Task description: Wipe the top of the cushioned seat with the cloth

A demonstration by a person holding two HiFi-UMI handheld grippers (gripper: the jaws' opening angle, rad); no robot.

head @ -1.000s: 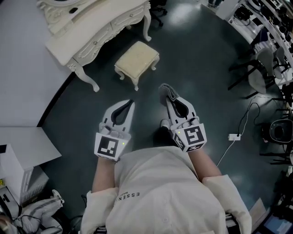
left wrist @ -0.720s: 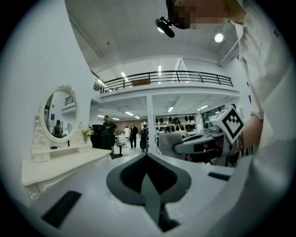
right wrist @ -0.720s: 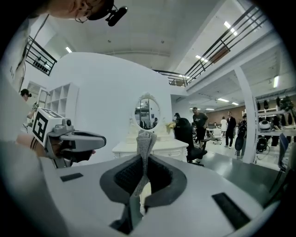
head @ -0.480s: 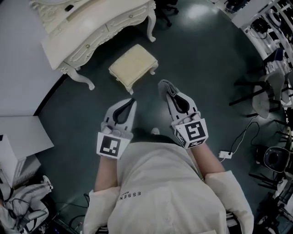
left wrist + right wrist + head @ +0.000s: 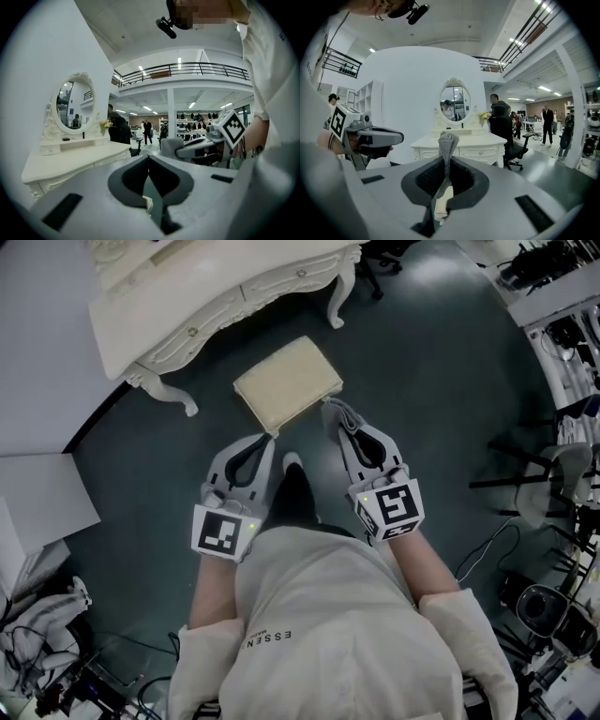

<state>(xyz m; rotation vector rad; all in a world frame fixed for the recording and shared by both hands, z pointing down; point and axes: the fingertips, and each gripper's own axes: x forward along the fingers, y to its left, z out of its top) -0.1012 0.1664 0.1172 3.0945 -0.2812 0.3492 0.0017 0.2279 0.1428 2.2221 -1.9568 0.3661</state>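
Note:
The cushioned seat (image 5: pixel 288 382), a cream stool with white legs, stands on the dark floor just ahead of both grippers in the head view. My right gripper (image 5: pixel 337 414) is shut on a folded grey cloth (image 5: pixel 343 419), whose end sticks up past the jaw tips (image 5: pixel 446 143) in the right gripper view. The cloth hangs near the seat's near right corner. My left gripper (image 5: pixel 270 439) is shut with nothing in it, its tips close to the seat's near left corner. A sliver of the seat (image 5: pixel 148 204) shows between the left jaws.
A white dressing table (image 5: pixel 202 292) with an oval mirror (image 5: pixel 454 103) stands right behind the seat. A black office chair (image 5: pixel 507 136) is to its right. Cables and chairs (image 5: pixel 544 493) crowd the floor at the right; boxes and clutter (image 5: pixel 33 615) lie at the left.
The person has stepped forward: the seat and dressing table have drawn closer, and both grippers now reach the seat's near edge. The cloth stays held in the right gripper.

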